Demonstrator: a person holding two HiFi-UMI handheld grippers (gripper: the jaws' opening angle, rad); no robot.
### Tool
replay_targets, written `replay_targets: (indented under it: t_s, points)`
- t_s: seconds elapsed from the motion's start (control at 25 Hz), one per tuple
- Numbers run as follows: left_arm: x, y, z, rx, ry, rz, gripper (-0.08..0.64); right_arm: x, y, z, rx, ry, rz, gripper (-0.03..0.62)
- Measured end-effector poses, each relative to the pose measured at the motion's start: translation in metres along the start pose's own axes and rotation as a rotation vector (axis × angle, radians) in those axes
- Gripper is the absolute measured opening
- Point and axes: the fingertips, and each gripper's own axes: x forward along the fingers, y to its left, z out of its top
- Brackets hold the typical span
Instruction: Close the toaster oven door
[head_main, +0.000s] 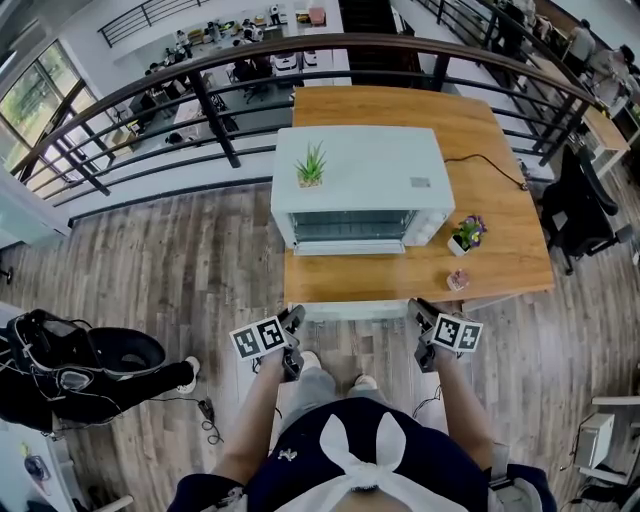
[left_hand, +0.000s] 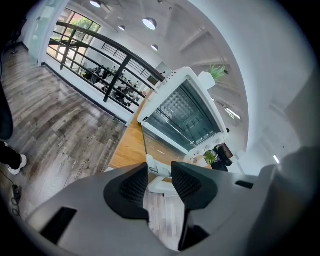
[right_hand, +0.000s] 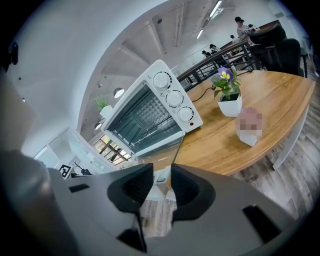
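The left gripper (left_hand: 160, 175), jaws partway apart on nothing, has the handle (head_main: 352, 312) of the toaster oven (head_main: 360, 180) just ahead of its tips, the door (head_main: 350, 285) lying flat open beyond, and the right gripper (right_hand: 162, 176), equally part-open and empty, flanks the handle's other end, probably to lift evenly.

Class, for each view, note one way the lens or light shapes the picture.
Head view: the lens bows the railing into an arc. Left gripper view: black corners, the toaster oven leans, ceiling lamps glare white. Right gripper view: the table edge curves, and the rim is black too.
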Motion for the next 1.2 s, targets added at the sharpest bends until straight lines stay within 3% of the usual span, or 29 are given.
replay_targets:
  t_s: [1.2]
  points:
    - [-0.005,-0.020,0.028,-0.049,-0.045,-0.038,0.158,-0.003,0.014,0.032,-0.049,-0.066,0.029,0.127]
